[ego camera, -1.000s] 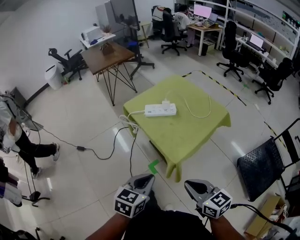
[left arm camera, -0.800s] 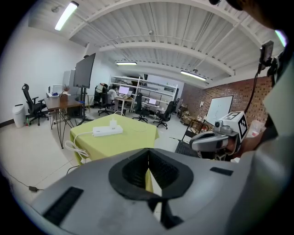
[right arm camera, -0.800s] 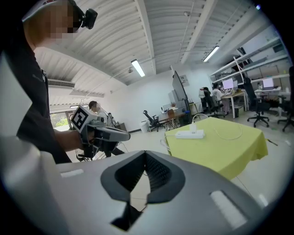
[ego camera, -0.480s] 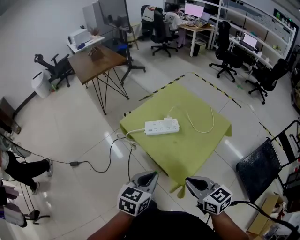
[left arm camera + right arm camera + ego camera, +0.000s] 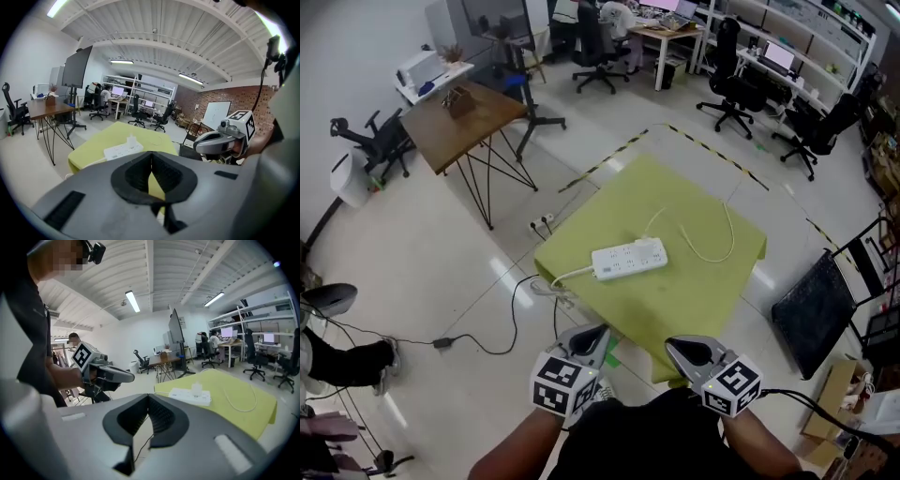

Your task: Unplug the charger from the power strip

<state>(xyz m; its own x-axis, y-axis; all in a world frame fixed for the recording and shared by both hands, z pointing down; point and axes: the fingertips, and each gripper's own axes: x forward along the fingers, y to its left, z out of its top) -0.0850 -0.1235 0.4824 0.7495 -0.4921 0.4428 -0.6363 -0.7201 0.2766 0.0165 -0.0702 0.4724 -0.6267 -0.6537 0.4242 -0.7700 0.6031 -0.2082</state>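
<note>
A white power strip (image 5: 628, 261) lies on the table's green cloth (image 5: 694, 305); it also shows in the left gripper view (image 5: 123, 150) and the right gripper view (image 5: 190, 396). A white charger (image 5: 653, 245) (image 5: 131, 139) (image 5: 197, 389) stands plugged into its right end, and its thin white cable (image 5: 717, 251) loops over the cloth. My left gripper (image 5: 590, 337) (image 5: 151, 161) and right gripper (image 5: 688, 351) (image 5: 149, 401) hover side by side short of the table's near corner. Both are shut, hold nothing and point toward the strip.
The strip's own cord hangs off the table's left edge, and a black cable (image 5: 487, 342) trails across the floor. A wooden desk (image 5: 455, 117) stands far left, a black folding chair (image 5: 811, 314) at the right. Office chairs and desks fill the back.
Both grippers and the head view have come closer to the green table. The strip now sits lower and larger in view. Both jaws have stayed shut.
</note>
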